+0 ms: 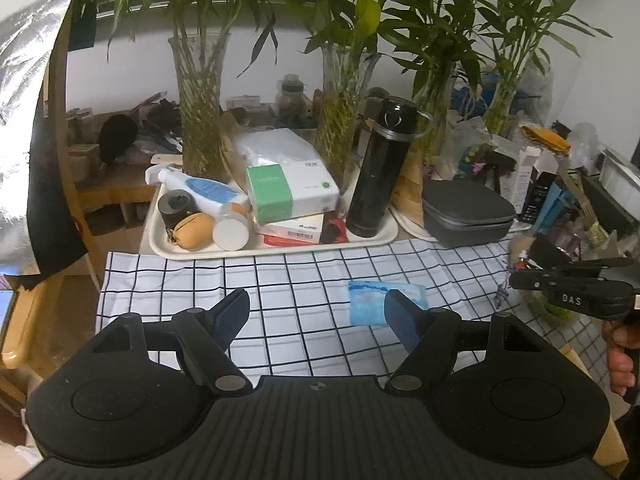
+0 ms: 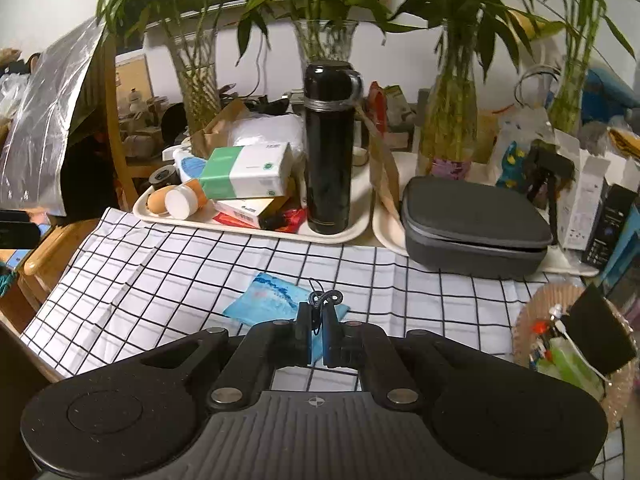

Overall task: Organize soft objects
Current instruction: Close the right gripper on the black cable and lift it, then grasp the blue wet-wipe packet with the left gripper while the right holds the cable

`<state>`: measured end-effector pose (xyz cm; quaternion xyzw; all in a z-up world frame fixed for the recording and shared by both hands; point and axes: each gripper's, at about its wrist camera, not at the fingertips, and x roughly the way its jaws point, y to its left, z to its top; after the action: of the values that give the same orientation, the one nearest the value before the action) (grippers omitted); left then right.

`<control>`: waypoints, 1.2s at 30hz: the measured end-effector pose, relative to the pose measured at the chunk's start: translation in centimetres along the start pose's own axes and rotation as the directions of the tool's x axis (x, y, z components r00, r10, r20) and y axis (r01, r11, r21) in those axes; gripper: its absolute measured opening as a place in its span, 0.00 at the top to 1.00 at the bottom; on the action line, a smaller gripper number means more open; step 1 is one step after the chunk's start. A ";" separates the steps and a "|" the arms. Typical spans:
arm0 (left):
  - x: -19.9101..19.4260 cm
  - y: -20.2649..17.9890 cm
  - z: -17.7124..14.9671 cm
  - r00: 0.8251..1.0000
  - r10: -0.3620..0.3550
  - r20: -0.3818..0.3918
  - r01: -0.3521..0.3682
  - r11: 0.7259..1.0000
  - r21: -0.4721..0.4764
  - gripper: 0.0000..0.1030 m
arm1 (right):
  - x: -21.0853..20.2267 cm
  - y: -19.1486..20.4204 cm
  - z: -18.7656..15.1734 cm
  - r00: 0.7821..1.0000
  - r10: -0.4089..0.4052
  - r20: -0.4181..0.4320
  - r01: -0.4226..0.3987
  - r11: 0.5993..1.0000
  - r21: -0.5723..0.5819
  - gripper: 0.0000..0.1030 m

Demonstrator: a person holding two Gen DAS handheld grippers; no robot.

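A soft blue packet (image 1: pixel 370 302) lies flat on the black-and-white checked cloth (image 1: pixel 280 276). My left gripper (image 1: pixel 318 318) is open above the cloth, and its right finger overlaps the packet's right edge. In the right wrist view the packet (image 2: pixel 268 300) lies just beyond my right gripper (image 2: pixel 316 332), which is shut on a thin dark cord (image 2: pixel 322 300) that loops above the fingertips. The right gripper (image 1: pixel 568 294) also shows at the right edge of the left wrist view, held in a hand.
A cream tray (image 1: pixel 276 246) behind the cloth holds a black flask (image 1: pixel 380 172), a green-and-white tissue pack (image 1: pixel 288 190), bottles and a tan pouch (image 1: pixel 192 230). A grey zip case (image 2: pixel 472 226), glass vases of bamboo (image 1: pixel 200 112) and a woven basket (image 2: pixel 576 344) crowd the right.
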<state>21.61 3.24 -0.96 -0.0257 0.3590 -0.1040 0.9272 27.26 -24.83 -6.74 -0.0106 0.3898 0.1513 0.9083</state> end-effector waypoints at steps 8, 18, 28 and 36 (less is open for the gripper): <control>-2.1 -1.7 0.6 0.998 0.035 -0.053 -0.036 0.999 -0.007 0.28 | -0.3 -1.3 0.6 1.000 0.006 0.023 -0.007 0.997 0.077 0.93; -5.0 -5.4 1.8 0.998 0.033 -0.058 -0.032 0.999 0.005 0.28 | -2.0 -0.9 0.9 0.993 0.074 0.090 -0.086 0.988 0.130 0.93; -1.4 -7.0 3.9 0.989 -0.020 -0.143 0.023 0.999 0.023 0.28 | -3.4 -4.0 -1.2 0.995 0.030 0.094 -0.044 0.988 0.149 0.93; 3.5 -8.6 5.4 0.974 -0.054 -0.222 0.066 0.997 0.046 0.28 | -3.6 -7.7 -2.4 0.997 -0.008 0.075 -0.009 0.975 0.221 0.93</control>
<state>26.21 -6.08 1.81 -0.0002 0.4558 -0.1437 0.8784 25.38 -33.42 -6.61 0.0964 0.3694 0.1074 0.9180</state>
